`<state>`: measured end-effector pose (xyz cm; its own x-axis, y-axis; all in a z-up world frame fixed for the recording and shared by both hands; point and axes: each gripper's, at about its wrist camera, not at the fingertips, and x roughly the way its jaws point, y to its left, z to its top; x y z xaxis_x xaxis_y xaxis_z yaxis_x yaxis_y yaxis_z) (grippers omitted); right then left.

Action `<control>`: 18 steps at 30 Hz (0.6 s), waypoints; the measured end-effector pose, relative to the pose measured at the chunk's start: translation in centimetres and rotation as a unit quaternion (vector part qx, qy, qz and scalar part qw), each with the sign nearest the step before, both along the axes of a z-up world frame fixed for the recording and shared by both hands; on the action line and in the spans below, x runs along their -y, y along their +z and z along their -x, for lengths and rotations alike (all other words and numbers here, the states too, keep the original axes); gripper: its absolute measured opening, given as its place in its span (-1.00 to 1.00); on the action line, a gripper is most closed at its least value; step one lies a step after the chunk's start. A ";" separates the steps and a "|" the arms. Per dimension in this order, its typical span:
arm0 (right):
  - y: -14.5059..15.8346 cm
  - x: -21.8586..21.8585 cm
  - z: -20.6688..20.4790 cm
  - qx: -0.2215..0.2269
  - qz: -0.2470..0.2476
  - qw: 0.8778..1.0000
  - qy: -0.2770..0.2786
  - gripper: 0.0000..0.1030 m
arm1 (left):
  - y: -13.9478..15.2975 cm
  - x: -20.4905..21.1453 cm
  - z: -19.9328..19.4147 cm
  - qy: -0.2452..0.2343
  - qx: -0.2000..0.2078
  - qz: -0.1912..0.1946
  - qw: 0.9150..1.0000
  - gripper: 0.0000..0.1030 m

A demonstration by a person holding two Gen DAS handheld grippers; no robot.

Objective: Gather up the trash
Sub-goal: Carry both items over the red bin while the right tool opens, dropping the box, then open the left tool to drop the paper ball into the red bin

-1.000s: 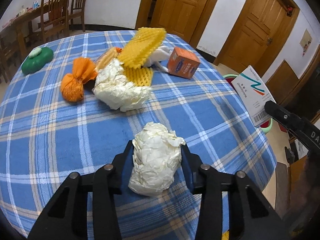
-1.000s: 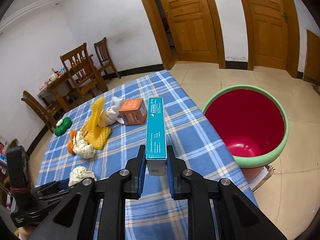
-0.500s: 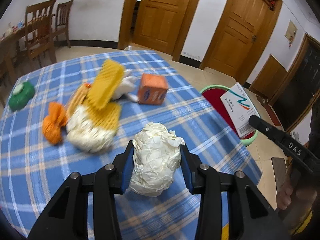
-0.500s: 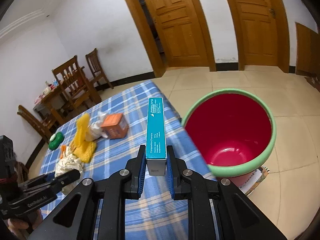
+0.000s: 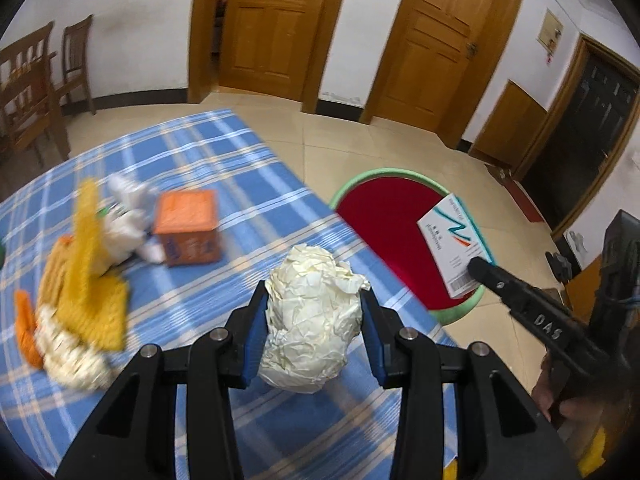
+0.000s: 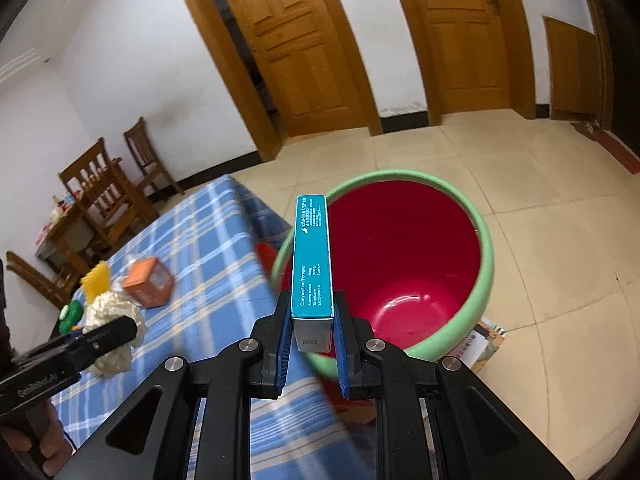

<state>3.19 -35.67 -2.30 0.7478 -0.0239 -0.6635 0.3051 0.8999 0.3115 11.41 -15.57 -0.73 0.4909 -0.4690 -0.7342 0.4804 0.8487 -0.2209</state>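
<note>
Your left gripper (image 5: 314, 312) pinches the crumpled paper wad (image 5: 312, 316) over the table (image 5: 224, 184); bin (image 5: 460, 312) ahead-right. Your right gripper (image 6: 311, 332) clamps the teal box (image 6: 311, 256), sticking fwd over the bin's rim.

White walls (image 6: 132, 60) with a dark skirting along the bottom are seen around the room. Two panelled wooden doors (image 5: 276, 20) (image 5: 436, 40) are set in the far wall, the left one in a recessed frame. A dark doorway (image 5: 592, 132) is seen at the far right. The floor (image 6: 540, 184) is laid with pale beige tiles. At the far left, wooden chairs (image 6: 100, 192) are drawn up to a wooden table (image 6: 60, 236).
</note>
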 end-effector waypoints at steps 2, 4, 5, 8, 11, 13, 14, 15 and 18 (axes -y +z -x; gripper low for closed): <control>-0.4 0.8 -0.2 -0.005 -0.004 1.000 -0.008 -0.62 | -0.1 1.5 -0.5 -0.010 0.000 -0.003 1.000 -0.18; -0.9 1.6 -0.3 -0.011 -0.008 1.000 -0.015 -0.62 | -0.2 2.9 -1.0 -0.020 -0.002 -0.004 1.000 -0.18; -1.0 1.9 -0.3 -0.013 -0.008 1.000 -0.017 -0.61 | -0.2 3.3 -1.2 -0.022 -0.002 -0.004 1.000 -0.18; -1.4 2.6 -0.4 -0.018 0.000 1.000 -0.025 -0.59 | -0.6 4.9 -1.8 -0.030 -0.005 -0.006 1.000 -0.18; -1.4 3.2 -0.3 -0.012 -0.001 1.000 -0.028 -0.59 | -1.0 6.5 -2.5 -0.042 -0.009 -0.007 0.999 -0.17; -1.4 3.5 -0.1 -0.008 0.000 0.999 -0.032 -0.59 | -1.3 7.5 -2.9 -0.050 -0.009 -0.008 0.999 -0.17; -1.3 3.7 0.1 -0.005 -0.002 0.999 -0.034 -0.59 | -1.5 8.1 -3.1 -0.055 -0.010 -0.008 0.998 -0.17; -1.3 4.1 0.2 -0.003 -0.004 0.999 -0.037 -0.59 | -1.6 8.5 -3.3 -0.058 -0.011 -0.008 0.998 -0.17; -1.1 4.6 0.5 0.001 -0.007 0.999 -0.046 -0.58 | -2.2 9.8 -3.8 -0.071 -0.021 -0.010 0.997 -0.16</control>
<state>2.68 -40.30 -3.42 0.7439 -0.0831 -0.6631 0.3855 0.8638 0.3243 15.21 -25.35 -2.98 0.3882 -0.5175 -0.7626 0.5873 0.7766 -0.2280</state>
